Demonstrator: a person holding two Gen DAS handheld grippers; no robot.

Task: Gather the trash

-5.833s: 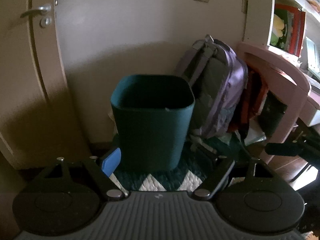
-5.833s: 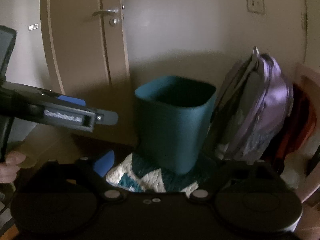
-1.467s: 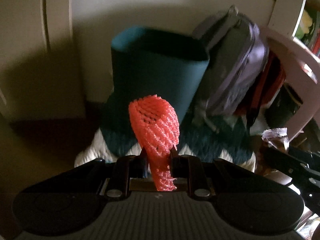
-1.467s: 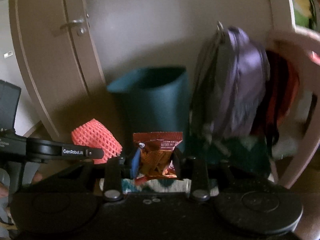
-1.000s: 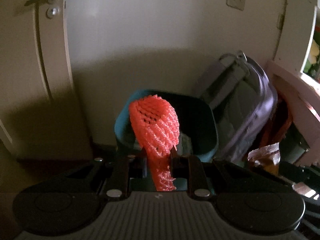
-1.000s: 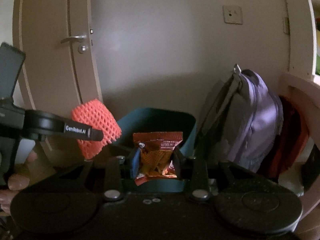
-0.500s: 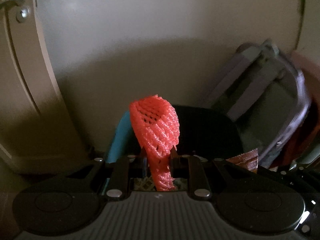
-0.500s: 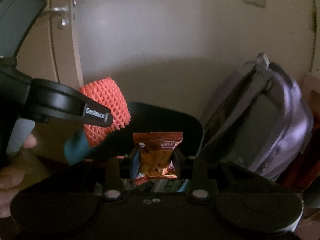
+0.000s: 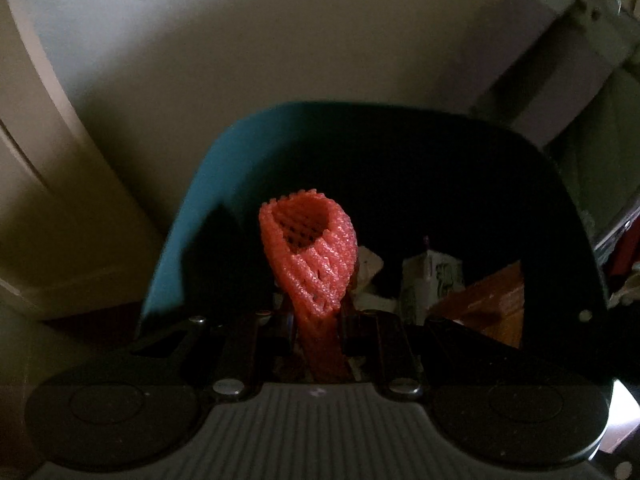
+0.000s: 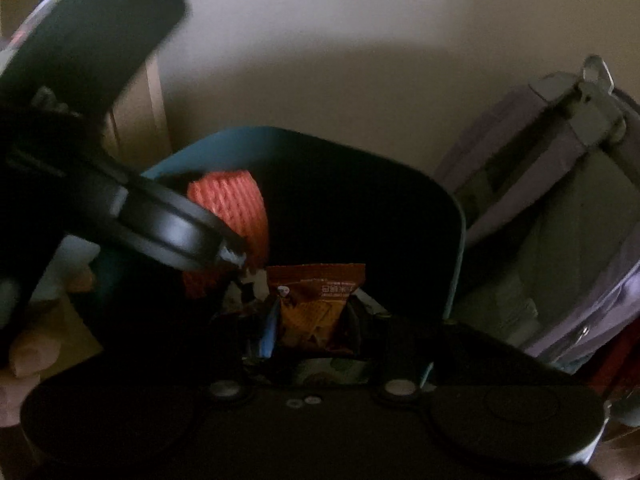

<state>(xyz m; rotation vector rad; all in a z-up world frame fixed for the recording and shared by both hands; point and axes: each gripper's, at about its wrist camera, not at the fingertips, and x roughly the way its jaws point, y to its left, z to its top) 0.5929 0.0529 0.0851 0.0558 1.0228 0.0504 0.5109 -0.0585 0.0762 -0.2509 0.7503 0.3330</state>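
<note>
Right claw (image 10: 310, 320) grips snack packet (image 10: 316, 300), print perhaps Chinese, unreadable.

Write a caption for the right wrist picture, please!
Right gripper holds a snack packet over the teal bin.

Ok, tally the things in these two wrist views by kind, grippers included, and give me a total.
Grippers: 2, left gripper and right gripper
Held trash: 2, red foam net and orange snack packet
Bins: 1, teal bin
Backpacks: 1, purple backpack
Total: 6, leaving out the dim scraps inside the bin, which I cannot count.
</note>
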